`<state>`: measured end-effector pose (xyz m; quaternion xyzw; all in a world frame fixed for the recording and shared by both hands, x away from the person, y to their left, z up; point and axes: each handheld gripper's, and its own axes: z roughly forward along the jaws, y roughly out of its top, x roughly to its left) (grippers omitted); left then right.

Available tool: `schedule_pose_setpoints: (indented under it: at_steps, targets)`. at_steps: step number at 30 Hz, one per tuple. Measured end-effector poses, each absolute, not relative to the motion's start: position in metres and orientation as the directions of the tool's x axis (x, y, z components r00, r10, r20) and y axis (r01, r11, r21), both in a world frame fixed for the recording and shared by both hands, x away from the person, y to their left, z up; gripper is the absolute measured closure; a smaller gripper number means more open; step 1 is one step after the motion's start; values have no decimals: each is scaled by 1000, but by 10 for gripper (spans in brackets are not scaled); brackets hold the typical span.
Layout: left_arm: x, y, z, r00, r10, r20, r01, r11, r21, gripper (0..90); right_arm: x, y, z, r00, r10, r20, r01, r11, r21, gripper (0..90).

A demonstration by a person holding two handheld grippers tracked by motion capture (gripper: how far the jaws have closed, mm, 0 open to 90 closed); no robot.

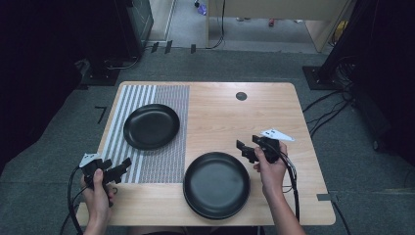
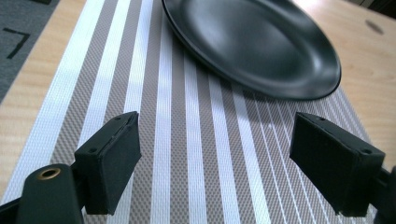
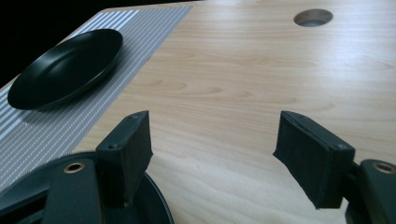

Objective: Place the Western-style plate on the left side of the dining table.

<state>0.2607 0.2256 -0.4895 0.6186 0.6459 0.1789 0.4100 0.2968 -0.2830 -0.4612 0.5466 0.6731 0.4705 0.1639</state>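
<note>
Two black plates are on the bench: one [image 1: 151, 126] on the striped mat [image 1: 161, 161], a stack [image 1: 216, 184] just right of the mat. Both grippers, left [image 1: 120, 169] and right [image 1: 243, 147], have fingers spread, empty. Judged next: grip the stack's rim.

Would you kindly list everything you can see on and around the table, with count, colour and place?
plate on the mat: 1, black, far left of the table, on the striped placemat
stack of plates: looks like 2 or more, black, near edge at the middle, on bare wood
placemat: 1, grey and white striped, left half of the table
table: 1, light wood, with a round cable hole near its far edge
cables: several, black, on the grey floor at the right
left gripper: 1, black, open, over the placemat's near edge
right gripper: 1, black, open, just right of the stack
</note>
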Motion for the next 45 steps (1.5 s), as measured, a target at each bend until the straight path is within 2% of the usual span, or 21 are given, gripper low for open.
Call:
schedule_pose_setpoints:
  at_steps: [14,20,30,38,45]
  targets:
    - [236,231,-498,107,973,-205,665,84,742,144,261,-346,-478,-283,916,284,584,-70,809,256]
    - [226,235,-504,117,981,-154,670,37,741,137,243,-375,-494,-222,930,292,601,-105,792,255]
    - [214,249,-509,101,989,-112,675,15,738,137,223,-418,-507,-154,951,267,616,-118,779,229]
    - [210,256,-514,90,991,-102,679,13,734,131,212,-433,-516,-126,963,238,648,-102,755,166]
    - [210,248,-518,126,992,-24,678,-69,732,94,208,-437,-523,-89,982,168,669,-66,741,137]
